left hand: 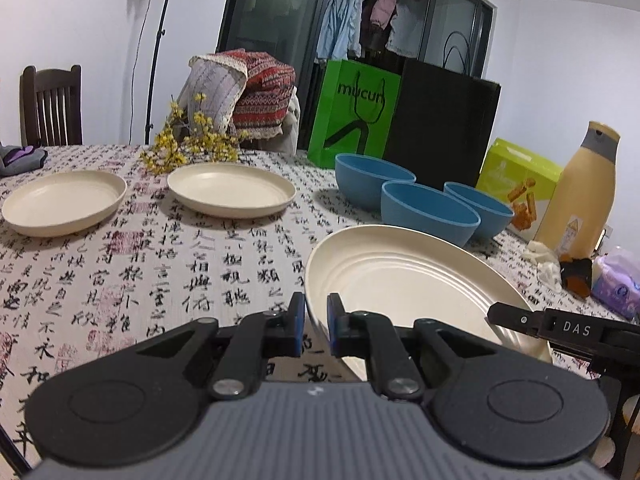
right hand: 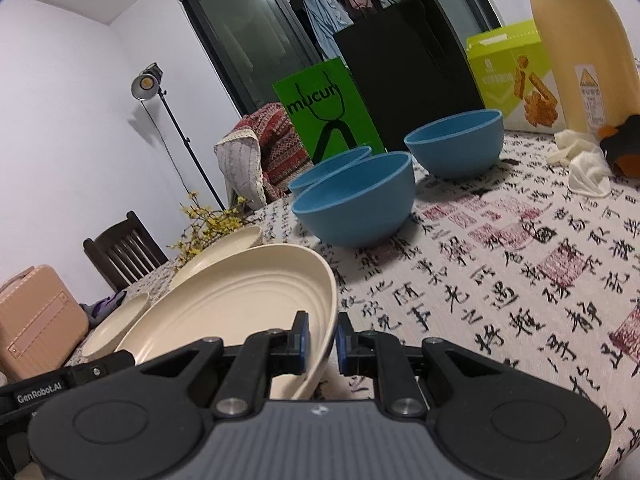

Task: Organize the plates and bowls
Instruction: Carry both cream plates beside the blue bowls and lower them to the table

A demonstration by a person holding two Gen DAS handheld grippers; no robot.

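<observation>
My left fingers [left hand: 316, 320] are clenched on the near-left rim of a cream plate [left hand: 404, 280]; my right fingers [right hand: 322, 334] clamp its opposite rim. The plate tilts just above the counter [left hand: 160, 272]. Beyond it, three blue bowls [left hand: 424, 204] cluster together. Two more cream plates [left hand: 232, 188] lie flat farther left, well apart from the held one.

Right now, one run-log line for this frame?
left gripper: shut on cream plate | right gripper: shut on same plate | table: two cream plates, three blue bowls
</observation>
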